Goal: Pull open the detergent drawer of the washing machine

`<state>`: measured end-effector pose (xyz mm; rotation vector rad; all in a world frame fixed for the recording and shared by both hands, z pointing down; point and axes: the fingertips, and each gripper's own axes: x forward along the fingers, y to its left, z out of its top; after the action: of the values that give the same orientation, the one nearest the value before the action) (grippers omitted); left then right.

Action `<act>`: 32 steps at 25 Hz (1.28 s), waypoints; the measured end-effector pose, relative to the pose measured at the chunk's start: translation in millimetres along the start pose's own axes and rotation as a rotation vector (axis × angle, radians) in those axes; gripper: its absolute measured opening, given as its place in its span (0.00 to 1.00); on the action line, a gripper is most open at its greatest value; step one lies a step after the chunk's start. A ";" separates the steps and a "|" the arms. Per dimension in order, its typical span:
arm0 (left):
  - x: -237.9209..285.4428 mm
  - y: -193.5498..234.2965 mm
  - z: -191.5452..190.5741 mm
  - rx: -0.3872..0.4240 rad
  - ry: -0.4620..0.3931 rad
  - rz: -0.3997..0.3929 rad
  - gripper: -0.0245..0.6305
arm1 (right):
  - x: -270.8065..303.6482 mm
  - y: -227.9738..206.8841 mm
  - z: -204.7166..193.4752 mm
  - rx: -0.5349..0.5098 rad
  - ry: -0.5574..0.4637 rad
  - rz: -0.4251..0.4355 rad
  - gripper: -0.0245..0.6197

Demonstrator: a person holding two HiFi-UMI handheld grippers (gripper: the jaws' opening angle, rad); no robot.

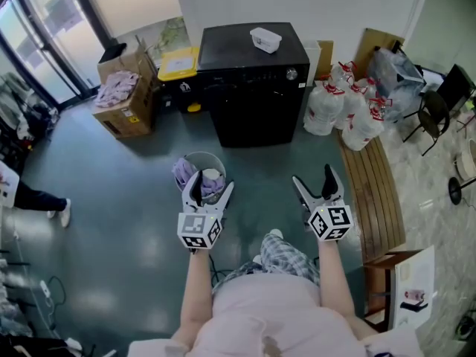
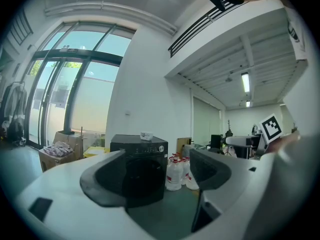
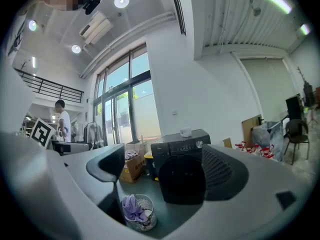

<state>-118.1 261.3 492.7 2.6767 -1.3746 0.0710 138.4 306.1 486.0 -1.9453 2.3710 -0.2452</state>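
Well short of the washing machine [image 1: 256, 88], left gripper [image 1: 210, 187] and right gripper [image 1: 314, 178] gape empty.

Bare floor [image 1: 256, 175] runs ahead of left tongs [image 1: 210, 183] and right tongs [image 1: 313, 177] to the washer [image 1: 256, 103]. Basket [image 1: 195, 157] just under the left; bench [image 1: 375, 192] beside the right, jugs [image 1: 346, 108] ahead of it.

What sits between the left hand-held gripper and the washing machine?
A wire basket holding clothes; the head view shows it.
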 end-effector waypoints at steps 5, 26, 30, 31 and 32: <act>18.0 9.4 1.9 0.011 0.010 -0.005 0.62 | 20.2 -6.4 2.2 0.001 0.004 -0.005 0.77; 224.3 117.7 17.0 0.018 0.035 0.089 0.62 | 263.8 -88.5 7.6 0.047 0.013 0.071 0.77; 287.8 149.1 24.4 0.018 0.049 0.106 0.62 | 339.8 -101.0 14.8 0.034 0.033 0.122 0.77; 303.3 157.1 26.3 0.017 0.050 0.112 0.62 | 358.5 -103.3 16.5 0.028 0.038 0.137 0.77; 318.1 165.3 28.4 0.014 0.049 0.118 0.62 | 376.6 -105.9 18.6 0.023 0.043 0.150 0.77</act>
<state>-67.1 -94.1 512.7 2.5846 -1.5204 0.1576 168.7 -84.0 504.1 -1.7589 2.5134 -0.3067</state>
